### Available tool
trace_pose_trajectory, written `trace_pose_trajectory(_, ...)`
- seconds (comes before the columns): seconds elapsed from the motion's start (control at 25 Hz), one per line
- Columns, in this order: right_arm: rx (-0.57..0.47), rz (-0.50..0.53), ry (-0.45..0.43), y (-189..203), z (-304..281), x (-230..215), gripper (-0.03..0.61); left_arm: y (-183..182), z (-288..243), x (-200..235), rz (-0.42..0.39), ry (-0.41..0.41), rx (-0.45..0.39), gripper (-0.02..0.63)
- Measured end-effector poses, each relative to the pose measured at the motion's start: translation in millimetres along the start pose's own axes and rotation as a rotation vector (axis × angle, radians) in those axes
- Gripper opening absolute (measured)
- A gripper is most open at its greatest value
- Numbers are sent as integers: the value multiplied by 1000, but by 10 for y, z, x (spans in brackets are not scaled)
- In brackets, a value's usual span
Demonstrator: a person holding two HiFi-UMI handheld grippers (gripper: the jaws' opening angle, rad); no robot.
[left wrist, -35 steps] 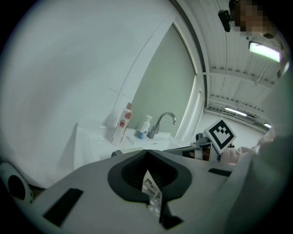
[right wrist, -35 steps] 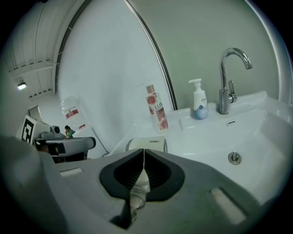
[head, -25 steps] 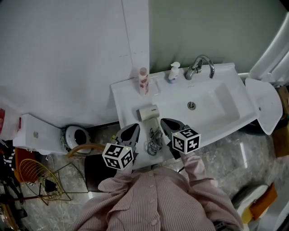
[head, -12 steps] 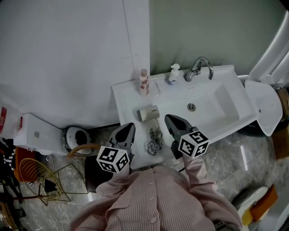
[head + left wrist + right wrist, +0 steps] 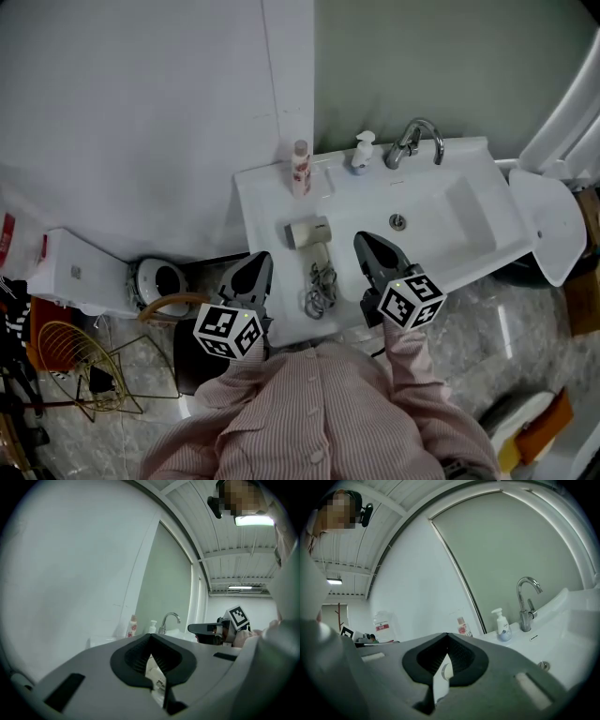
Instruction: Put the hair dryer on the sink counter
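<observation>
The white hair dryer point(image 5: 307, 232) lies on the sink counter point(image 5: 261, 199) left of the basin, its dark cord point(image 5: 320, 284) coiled toward the front edge. My left gripper point(image 5: 255, 265) hangs off the counter's front-left edge, shut and empty. My right gripper point(image 5: 367, 246) is over the counter's front edge, right of the cord, also shut with nothing in it. Neither touches the dryer. In the left gripper view the jaws point(image 5: 151, 637) meet at the tips. The right gripper view shows the same for its jaws point(image 5: 447, 637).
A pink bottle point(image 5: 300, 167), a pump soap bottle point(image 5: 361, 154) and the faucet point(image 5: 413, 141) stand along the back of the sink. A raised toilet lid point(image 5: 549, 221) is at the right. On the floor at the left are a white box point(image 5: 75, 273) and a wire rack point(image 5: 86, 375).
Both grippers have drawn back from the dryer and spread apart, the left one down and left, the right one to the right. The hair dryer and cord have stayed put.
</observation>
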State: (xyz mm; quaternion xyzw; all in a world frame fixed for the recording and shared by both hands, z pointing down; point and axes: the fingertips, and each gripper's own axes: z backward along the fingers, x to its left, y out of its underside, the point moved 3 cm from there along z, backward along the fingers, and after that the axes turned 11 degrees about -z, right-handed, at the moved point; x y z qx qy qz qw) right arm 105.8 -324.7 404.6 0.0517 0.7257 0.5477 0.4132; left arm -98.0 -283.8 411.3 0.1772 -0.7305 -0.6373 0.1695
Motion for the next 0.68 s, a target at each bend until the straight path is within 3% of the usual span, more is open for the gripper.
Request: trace_pose_trajectory(0.68,-31,26,66,13,126,-52,5,1,185,178,14,-71,-1,-3)
